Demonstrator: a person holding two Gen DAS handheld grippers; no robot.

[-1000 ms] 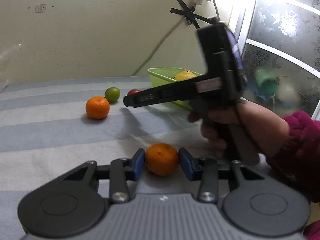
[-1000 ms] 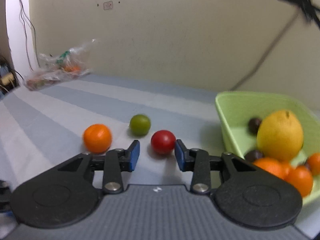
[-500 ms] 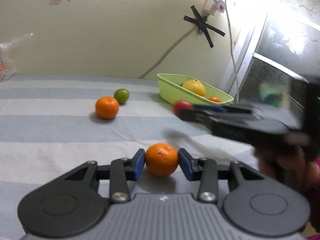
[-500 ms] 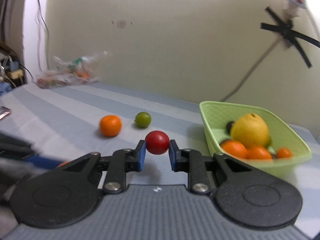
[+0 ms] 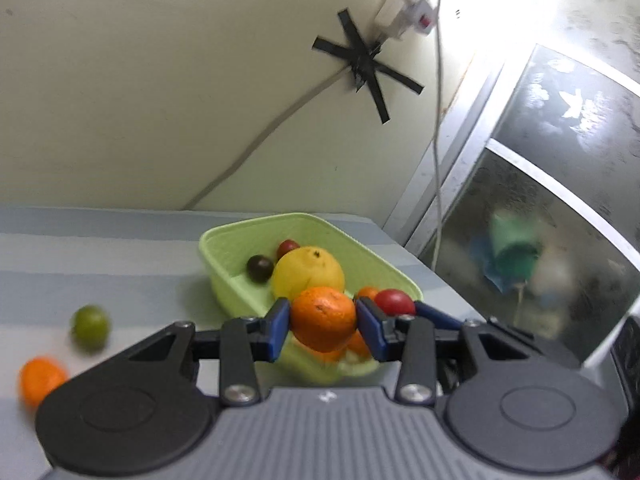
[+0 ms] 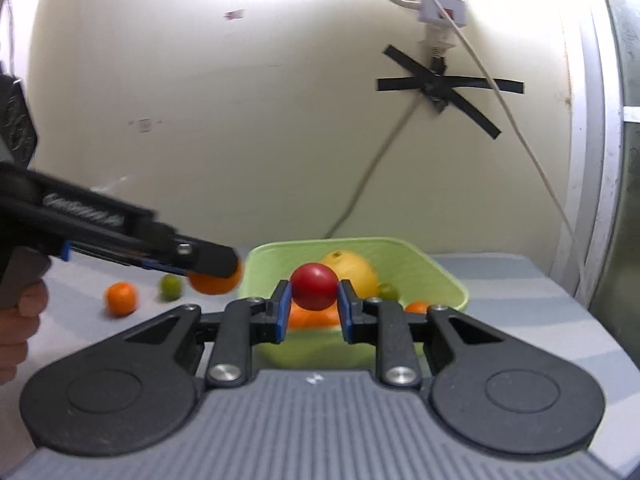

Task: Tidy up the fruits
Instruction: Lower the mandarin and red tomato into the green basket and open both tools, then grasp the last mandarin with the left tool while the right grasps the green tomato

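Fruits ride clamped in both: orange (image 5: 323, 318) in my left hand-held gripper (image 5: 323, 326), red fruit (image 6: 314, 286) in my right hand-held gripper (image 6: 314, 312). I'd lower each inside the green basket (image 6: 444, 276) before releasing, gently.

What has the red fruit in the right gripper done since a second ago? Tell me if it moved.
Yes. The red fruit, clamped in the right gripper, has risen off the striped cloth and gone toward the green basket.

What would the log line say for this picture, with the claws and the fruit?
left claw: shut on orange | right claw: shut on red fruit | both near green basket
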